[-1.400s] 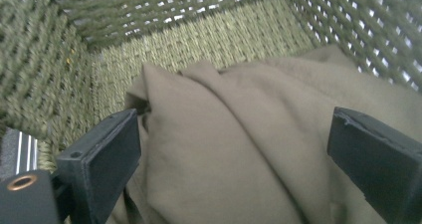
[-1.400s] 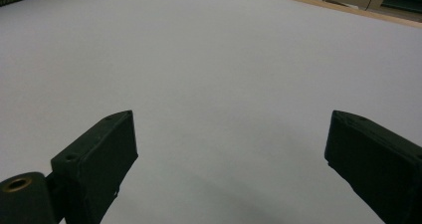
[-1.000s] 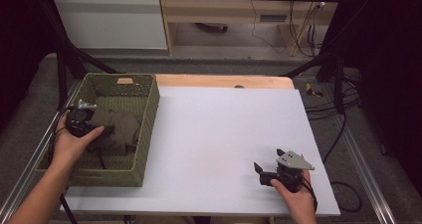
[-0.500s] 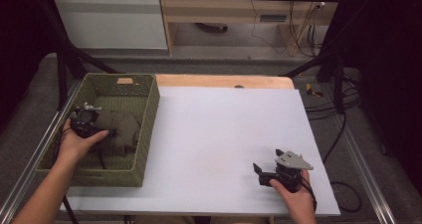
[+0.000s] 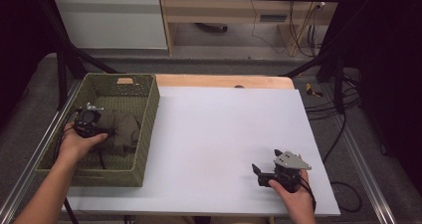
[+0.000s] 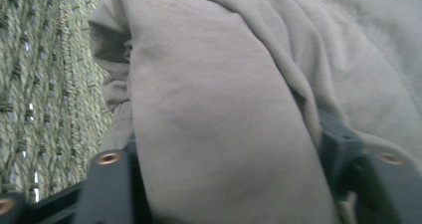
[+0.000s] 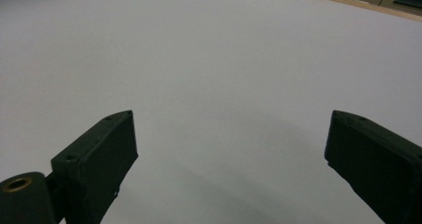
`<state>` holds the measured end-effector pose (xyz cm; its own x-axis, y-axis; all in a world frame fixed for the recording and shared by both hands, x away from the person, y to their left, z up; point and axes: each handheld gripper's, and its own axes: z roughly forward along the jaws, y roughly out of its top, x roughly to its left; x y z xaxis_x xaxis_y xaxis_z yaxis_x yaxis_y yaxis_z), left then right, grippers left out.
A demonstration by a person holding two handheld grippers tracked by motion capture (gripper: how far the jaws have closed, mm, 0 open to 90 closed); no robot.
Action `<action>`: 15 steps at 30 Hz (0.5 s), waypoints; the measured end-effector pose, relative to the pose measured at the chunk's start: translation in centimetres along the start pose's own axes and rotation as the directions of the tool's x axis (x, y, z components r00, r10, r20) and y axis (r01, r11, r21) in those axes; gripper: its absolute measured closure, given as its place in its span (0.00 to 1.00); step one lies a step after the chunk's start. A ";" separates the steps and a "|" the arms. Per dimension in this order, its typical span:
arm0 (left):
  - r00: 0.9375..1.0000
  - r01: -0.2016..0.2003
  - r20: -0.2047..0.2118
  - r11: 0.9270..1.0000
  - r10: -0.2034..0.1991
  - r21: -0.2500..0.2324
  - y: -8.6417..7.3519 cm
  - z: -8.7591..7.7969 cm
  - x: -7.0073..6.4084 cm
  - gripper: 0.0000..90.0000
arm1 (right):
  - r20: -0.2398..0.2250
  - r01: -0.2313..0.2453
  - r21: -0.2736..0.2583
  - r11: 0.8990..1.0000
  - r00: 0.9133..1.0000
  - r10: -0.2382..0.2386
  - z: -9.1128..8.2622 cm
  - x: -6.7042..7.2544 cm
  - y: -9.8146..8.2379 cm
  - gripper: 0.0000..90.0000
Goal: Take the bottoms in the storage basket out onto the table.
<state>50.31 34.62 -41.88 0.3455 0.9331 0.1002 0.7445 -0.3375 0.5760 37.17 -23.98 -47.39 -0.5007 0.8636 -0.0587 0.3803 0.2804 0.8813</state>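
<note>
A woven green basket (image 5: 149, 109) stands at the table's left end with a crumpled olive-grey cloth (image 5: 125, 129) inside. My left gripper (image 5: 106, 132) is down in the basket, pushed against the cloth. In the left gripper view a thick fold of the cloth (image 6: 224, 109) lies between the jaws, which stand wide apart on either side of it; the left gripper (image 6: 226, 169) is open. My right gripper (image 5: 258, 174) rests near the table's front right, open. In the right gripper view the right gripper (image 7: 231, 134) has nothing between its jaws.
The white table top (image 5: 224, 129) stretches from the basket to the right gripper. A wooden strip (image 5: 224, 80) runs along its far edge. The basket's woven wall (image 6: 40, 84) is close on the left of the left gripper view. Black frame posts (image 5: 62, 69) stand behind the basket.
My left gripper has moved a little to the right and down into the basket, onto the cloth. The right gripper has stayed where it was.
</note>
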 end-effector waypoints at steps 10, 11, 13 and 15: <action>0.998 0.039 0.048 0.995 -0.035 -0.087 0.1 -1.8 0.6 0.78 | 0.003 -0.010 -0.005 1.000 1.000 0.010 -0.1 -0.1 0.0 0.07; 0.998 0.040 0.057 0.993 -0.034 -0.108 0.1 -2.0 0.7 0.79 | 0.004 -0.010 -0.005 1.000 1.000 0.010 -0.1 -0.2 0.0 0.07; 0.997 0.049 0.073 0.988 -0.038 -0.146 0.1 -2.6 0.8 0.80 | 0.004 -0.010 -0.005 1.000 1.000 0.010 -0.1 -0.1 0.0 0.07; 0.995 0.054 0.090 0.984 -0.039 -0.172 0.3 -3.2 0.9 0.80 | 0.002 -0.008 -0.004 1.000 1.000 0.008 -0.1 -0.1 0.0 0.07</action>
<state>49.04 35.73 -38.99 0.3663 0.9305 0.0048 0.6523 -0.2605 0.7118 37.18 -24.11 -47.33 -0.4959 0.8668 -0.0530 0.3808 0.2720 0.8837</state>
